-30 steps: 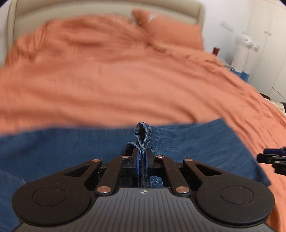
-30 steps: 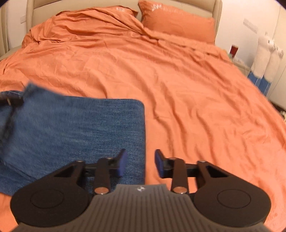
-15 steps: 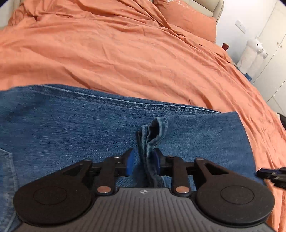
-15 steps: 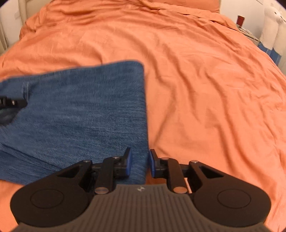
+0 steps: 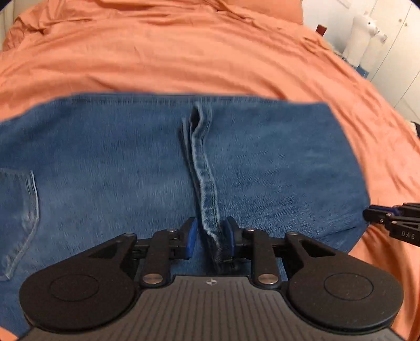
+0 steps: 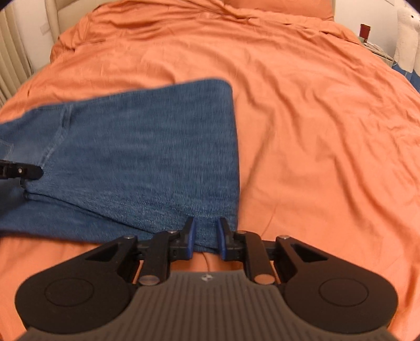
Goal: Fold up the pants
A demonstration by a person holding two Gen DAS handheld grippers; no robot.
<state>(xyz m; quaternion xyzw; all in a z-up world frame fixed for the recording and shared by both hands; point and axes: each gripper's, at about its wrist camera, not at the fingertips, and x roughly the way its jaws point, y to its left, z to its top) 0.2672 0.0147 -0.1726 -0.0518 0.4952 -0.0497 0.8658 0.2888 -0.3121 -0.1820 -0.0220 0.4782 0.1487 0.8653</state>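
The blue jeans (image 5: 131, 162) lie folded flat on the orange bed cover (image 5: 183, 52). My left gripper (image 5: 210, 236) is open, and a raised hem edge of the jeans (image 5: 203, 168) still stands between its fingers, against the right pad. The jeans also show in the right wrist view (image 6: 147, 147), with their folded right edge straight. My right gripper (image 6: 206, 234) is open at the jeans' near right corner, denim lying between its fingers. The right gripper shows at the right edge of the left wrist view (image 5: 393, 217). The left gripper's tip shows at the left edge of the right wrist view (image 6: 21, 171).
The orange bed cover (image 6: 315, 105) stretches far ahead and to the right. An orange pillow (image 6: 278, 6) lies at the headboard. A white plush toy (image 5: 365, 36) and a small red object (image 5: 320, 28) stand beside the bed at right.
The left gripper opened and let go of the hem after laying the jeans' end down. The right gripper narrowed its gap and moved onto the jeans' near right corner.
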